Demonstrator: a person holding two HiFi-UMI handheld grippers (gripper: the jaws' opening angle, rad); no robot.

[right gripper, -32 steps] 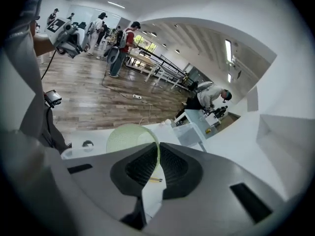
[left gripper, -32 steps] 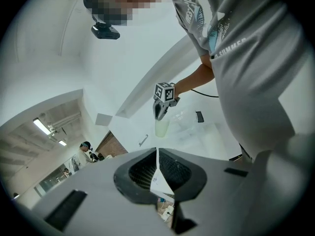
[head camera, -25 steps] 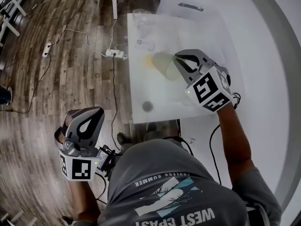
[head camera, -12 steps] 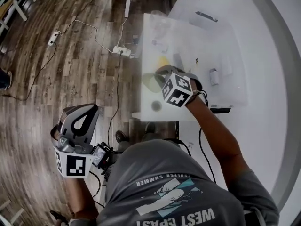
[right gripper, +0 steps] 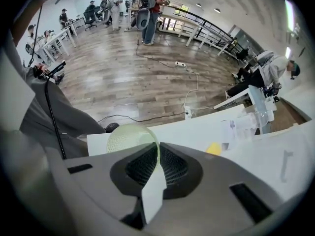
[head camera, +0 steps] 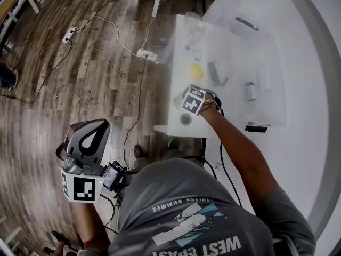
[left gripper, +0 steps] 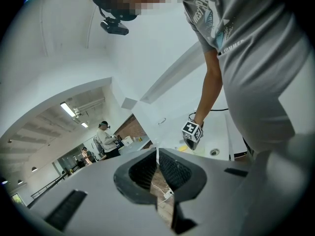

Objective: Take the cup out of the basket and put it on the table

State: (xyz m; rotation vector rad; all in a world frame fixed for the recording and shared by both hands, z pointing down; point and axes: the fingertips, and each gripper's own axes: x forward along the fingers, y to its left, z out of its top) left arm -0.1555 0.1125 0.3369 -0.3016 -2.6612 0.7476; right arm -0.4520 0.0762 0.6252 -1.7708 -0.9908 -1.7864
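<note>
The pale green cup is pinched at its rim by the right gripper's nearly closed jaws, at the white table's near-left corner beside a dark disc, while the left gripper hangs empty, jaws together, over the wooden floor.

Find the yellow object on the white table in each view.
Head view: yellow object, upper centre of the picture.
Left gripper view: small, just right of centre.
Right gripper view: right of centre.
Shared landmark: the white table it lies on.
</note>
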